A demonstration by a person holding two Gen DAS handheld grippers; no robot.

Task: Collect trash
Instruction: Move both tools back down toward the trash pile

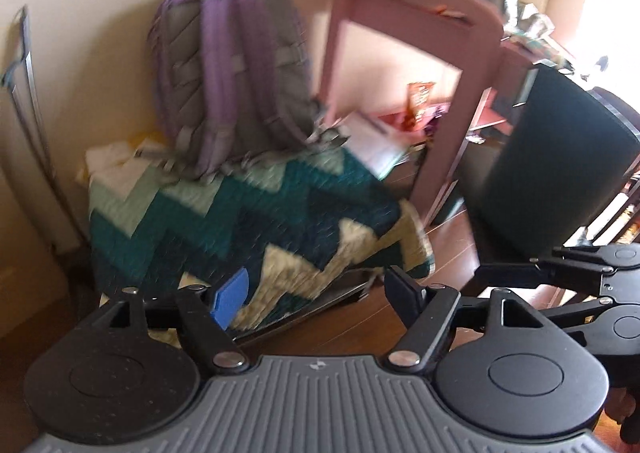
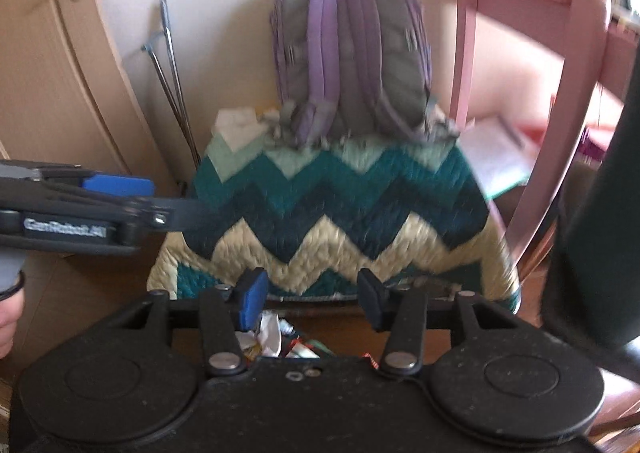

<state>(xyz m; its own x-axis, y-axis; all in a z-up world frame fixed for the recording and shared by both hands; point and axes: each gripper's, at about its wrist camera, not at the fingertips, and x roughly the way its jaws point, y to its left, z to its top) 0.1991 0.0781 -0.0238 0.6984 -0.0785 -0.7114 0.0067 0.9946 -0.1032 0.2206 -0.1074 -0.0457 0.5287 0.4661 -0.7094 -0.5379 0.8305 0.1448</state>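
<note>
Wooden floor (image 1: pixel 448 249) under zigzag quilt (image 2: pixel 340 213)

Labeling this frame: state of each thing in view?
left gripper: open, empty
right gripper: open, empty
trash: loose pile on floor below the right gripper
backpack: upright against wall
quilt: draped under backpack
door: shut

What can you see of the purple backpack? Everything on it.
The purple backpack stands upright against the cream wall, strap side facing the cameras. Grey quilted back panel, padded purple shoulder straps, grey webbing and a top handle; fabric looks like nylon. Its base rests on the zigzag quilt in teal, navy and cream, loose strap ends spilling onto it. A pink chair stands beside it. Neither gripper touches it.
</note>
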